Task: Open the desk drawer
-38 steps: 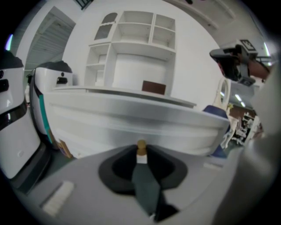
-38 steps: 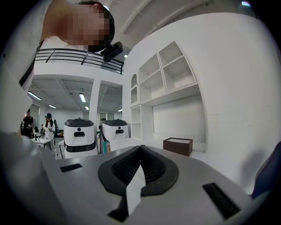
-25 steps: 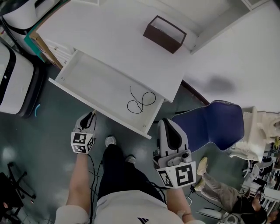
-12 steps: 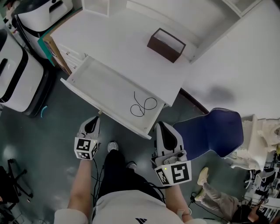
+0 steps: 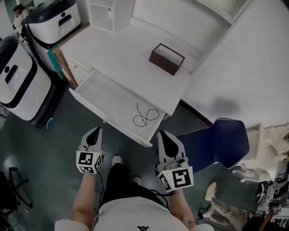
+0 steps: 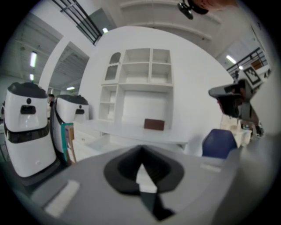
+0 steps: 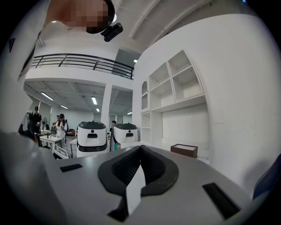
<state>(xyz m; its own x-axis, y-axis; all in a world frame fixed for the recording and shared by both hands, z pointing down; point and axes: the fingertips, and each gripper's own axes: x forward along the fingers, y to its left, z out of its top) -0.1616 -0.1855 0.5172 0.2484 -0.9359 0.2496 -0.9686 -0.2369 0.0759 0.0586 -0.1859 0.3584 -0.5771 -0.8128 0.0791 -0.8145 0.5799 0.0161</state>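
Note:
The white desk (image 5: 117, 49) has its drawer (image 5: 106, 92) pulled out, and a black cable (image 5: 146, 116) lies coiled at its right end. Both grippers hang in front of the drawer and touch nothing. My left gripper (image 5: 95, 131) is below the drawer front, shut and holding nothing. My right gripper (image 5: 163, 135) is by the drawer's right corner, also shut and holding nothing. In the left gripper view the shut gripper (image 6: 141, 149) points at the desk (image 6: 131, 129) and the open drawer (image 6: 103, 144). In the right gripper view the closed gripper (image 7: 140, 148) faces the desk from the side.
A brown open box (image 5: 166, 58) stands on the desk near the wall. Two white machines (image 5: 18, 85) stand left of the desk. A blue chair (image 5: 212, 140) is at the right, close to my right gripper. A white shelf unit (image 5: 106, 13) sits at the back.
Both grippers have drawn back from the drawer front toward the person. The left gripper, which was right at the front panel, is now apart from it. The drawer stays open.

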